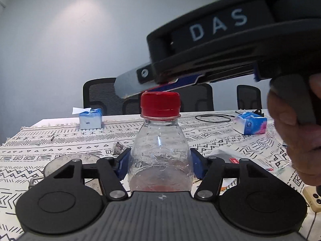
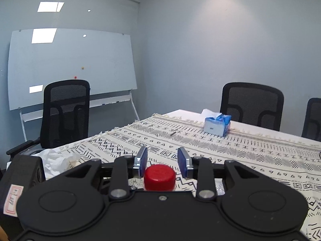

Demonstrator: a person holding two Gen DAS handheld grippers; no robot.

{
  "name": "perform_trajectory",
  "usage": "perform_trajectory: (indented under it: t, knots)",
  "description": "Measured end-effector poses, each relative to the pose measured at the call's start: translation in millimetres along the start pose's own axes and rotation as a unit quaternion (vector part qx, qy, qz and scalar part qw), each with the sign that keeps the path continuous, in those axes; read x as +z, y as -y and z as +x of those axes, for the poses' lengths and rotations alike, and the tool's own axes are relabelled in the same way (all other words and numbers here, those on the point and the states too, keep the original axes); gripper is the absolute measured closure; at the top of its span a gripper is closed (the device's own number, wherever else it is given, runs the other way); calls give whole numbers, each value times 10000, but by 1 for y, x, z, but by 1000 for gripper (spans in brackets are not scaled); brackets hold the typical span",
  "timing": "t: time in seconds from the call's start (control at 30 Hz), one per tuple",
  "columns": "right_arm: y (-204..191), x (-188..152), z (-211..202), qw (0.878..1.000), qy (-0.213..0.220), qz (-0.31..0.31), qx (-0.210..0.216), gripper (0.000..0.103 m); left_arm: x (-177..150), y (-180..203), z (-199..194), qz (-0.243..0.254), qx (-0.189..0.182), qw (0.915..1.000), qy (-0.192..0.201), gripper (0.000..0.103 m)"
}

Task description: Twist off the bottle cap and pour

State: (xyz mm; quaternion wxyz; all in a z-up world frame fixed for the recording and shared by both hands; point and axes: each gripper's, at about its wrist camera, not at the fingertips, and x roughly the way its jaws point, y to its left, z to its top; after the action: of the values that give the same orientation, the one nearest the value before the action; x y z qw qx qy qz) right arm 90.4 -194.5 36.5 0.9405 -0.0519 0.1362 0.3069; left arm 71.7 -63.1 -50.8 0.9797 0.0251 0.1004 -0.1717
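Lettering "DAS" marks our right tool (image 2: 162,163), pads apart around the one red cap (image 2: 159,175). Our left tool (image 1: 160,160) clamps the single clear bottle (image 1: 160,146); we count two tissue packs (image 1: 89,118) on the worktop (image 1: 60,140).

Office meeting room.
A whiteboard (image 2: 70,66) on a stand, black mesh office chairs (image 2: 251,105) around a cloth-covered bench (image 2: 240,150), plain grey walls.

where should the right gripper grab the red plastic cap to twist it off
Grip the red plastic cap on its ribbed side wall, coming down from above with one pad on each side. The clear plastic bottle stands upright, clamped by the left gripper, so the cap faces up. The right gripper is open, its pads straddling the cap.
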Motion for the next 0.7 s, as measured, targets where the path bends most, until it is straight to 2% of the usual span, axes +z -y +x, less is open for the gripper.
perform_trajectory:
  t: [0.2,0.37,0.47,0.5,0.63,0.7]
  knots:
    - [-9,-6,8,9989,-206,-213,-369,69,0,5,7,107,139,9998,52,46]
    - [-4,-14,5,9996,44,-197,-220,70,-1,4,5,118,82,9998,108,48]
    - [10,-15,4,9992,115,-293,231,71,-2,1,2,122,-36,9998,168,49]
    - [18,-16,4,9979,163,-387,495,71,-2,1,1,109,-57,9998,168,49]
    - [40,-22,4,9876,407,-657,1368,70,-3,-2,-1,87,-152,9997,167,49]
    - [46,-20,5,9857,370,-566,1542,70,-4,0,-1,103,-162,9997,175,49]
